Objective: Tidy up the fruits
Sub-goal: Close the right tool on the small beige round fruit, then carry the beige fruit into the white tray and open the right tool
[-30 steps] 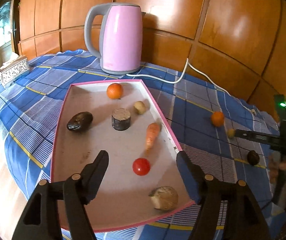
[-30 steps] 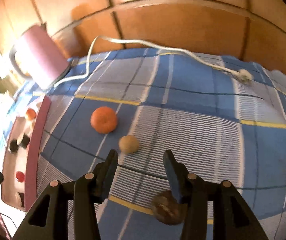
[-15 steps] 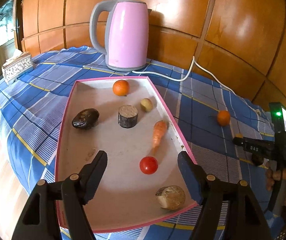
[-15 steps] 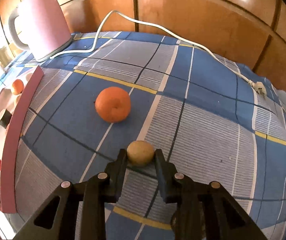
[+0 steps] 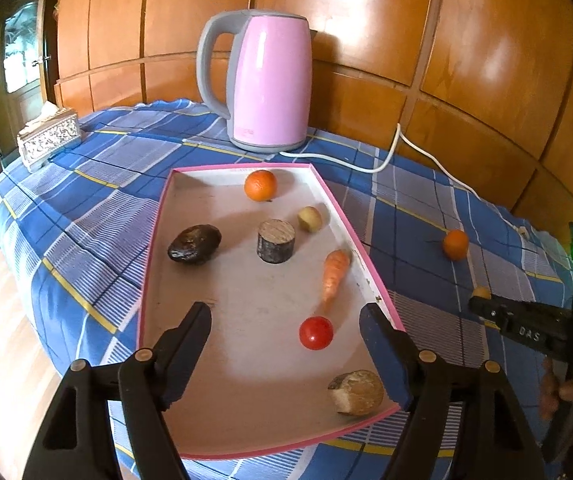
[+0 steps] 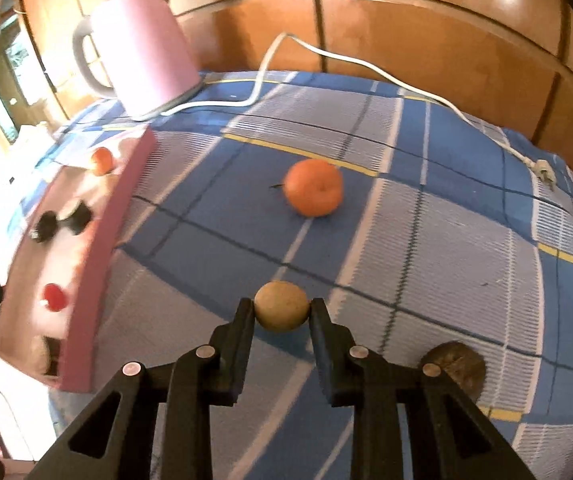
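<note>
right gripper (image 6: 281, 312) pinching a small tan fruit (image 6: 281, 306) over the blue cloth (image 6: 426, 240), orange (image 6: 313, 193) beyond it, left gripper (image 5: 286, 322) spread wide above the pink tray (image 5: 370, 264)

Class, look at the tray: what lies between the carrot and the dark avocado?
In the left wrist view, a short dark cylinder stands between the carrot and the avocado, apart from both.

The left wrist camera looks forward from above the near end of the pink-rimmed tray (image 5: 370, 276), facing the pink kettle (image 5: 268, 80) and wooden wall. The right wrist camera sits low and close over the checked cloth (image 6: 446, 248), facing the same wall. Both views share tray, kettle and a loose orange (image 6: 313, 193).
</note>
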Action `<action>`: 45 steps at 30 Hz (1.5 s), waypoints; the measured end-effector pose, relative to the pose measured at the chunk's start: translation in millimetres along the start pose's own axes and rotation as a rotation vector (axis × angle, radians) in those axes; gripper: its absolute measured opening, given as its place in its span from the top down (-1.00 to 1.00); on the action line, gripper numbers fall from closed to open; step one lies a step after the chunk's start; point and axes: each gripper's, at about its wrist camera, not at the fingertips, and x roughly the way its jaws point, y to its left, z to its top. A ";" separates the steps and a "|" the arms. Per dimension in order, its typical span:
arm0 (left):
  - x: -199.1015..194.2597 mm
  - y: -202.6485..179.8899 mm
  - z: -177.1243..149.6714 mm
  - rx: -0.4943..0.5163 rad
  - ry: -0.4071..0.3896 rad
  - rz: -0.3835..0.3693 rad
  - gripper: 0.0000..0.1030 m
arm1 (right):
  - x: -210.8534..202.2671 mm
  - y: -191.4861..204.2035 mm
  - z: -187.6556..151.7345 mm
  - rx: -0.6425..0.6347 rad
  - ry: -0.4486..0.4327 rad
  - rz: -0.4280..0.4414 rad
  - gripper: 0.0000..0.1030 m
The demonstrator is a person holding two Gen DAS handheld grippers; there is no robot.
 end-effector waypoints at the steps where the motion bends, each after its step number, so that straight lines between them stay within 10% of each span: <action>1: -0.9 1.6 -0.6 -0.001 -0.002 0.005 -0.50 | -2.3 3.7 -1.3 -0.003 -0.002 0.011 0.46; 26: -7.2 81.6 17.3 -0.199 -0.080 0.168 -0.50 | -17.7 126.7 36.8 -0.174 -0.024 0.309 0.46; 45: 0.5 60.8 10.3 -0.144 -0.052 0.132 -0.50 | -17.4 141.6 30.7 -0.191 -0.061 0.263 0.28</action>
